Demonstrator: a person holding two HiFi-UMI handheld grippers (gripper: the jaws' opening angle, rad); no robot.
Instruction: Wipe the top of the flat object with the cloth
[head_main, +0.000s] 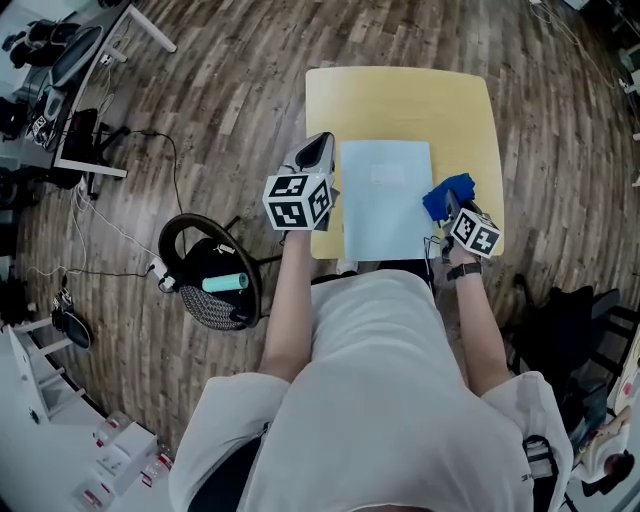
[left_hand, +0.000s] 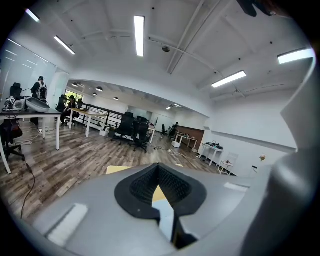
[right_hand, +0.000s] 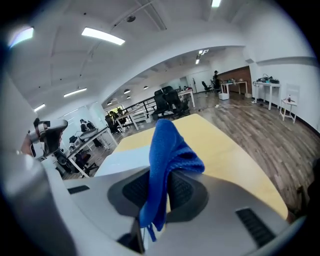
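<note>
Room: open office with a wood-plank floor (head_main: 230, 90) on every side of the work surface. Desks stand at upper left and cables trail at mid left.
Table: small yellow table (head_main: 400, 95) at upper centre of the head view. It has a wide bare margin at the top and only narrow strips at left and right.
Flat object: pale blue flat object (head_main: 385, 200) lies in the middle of the table, and its lower edge reaches the table's near edge.
Left gripper: left gripper (head_main: 318, 150) has its jaws together on nothing. It hovers over the table's left edge, just beside the flat object's upper left corner.
Right gripper: right gripper (right_hand: 157, 200) is clamped on the cloth, at the flat object's right edge.
Cloth: blue cloth (head_main: 447, 193) is bunched, with most of it standing free above the jaws. I cannot tell whether it touches the flat object.
Risk, sliding: nothing pins the flat object, which looks thin and light. A stroke toward the bottom of the frame would likely drag it off the near edge.
Risk, grip: only a fold is held, so friction may pull the cloth out.
Risk, scraping: the bare jaw tips may scrape the surface.
Open room: free toward the top of the frame. The right side is tight, because the table edge is near the cloth.
</note>
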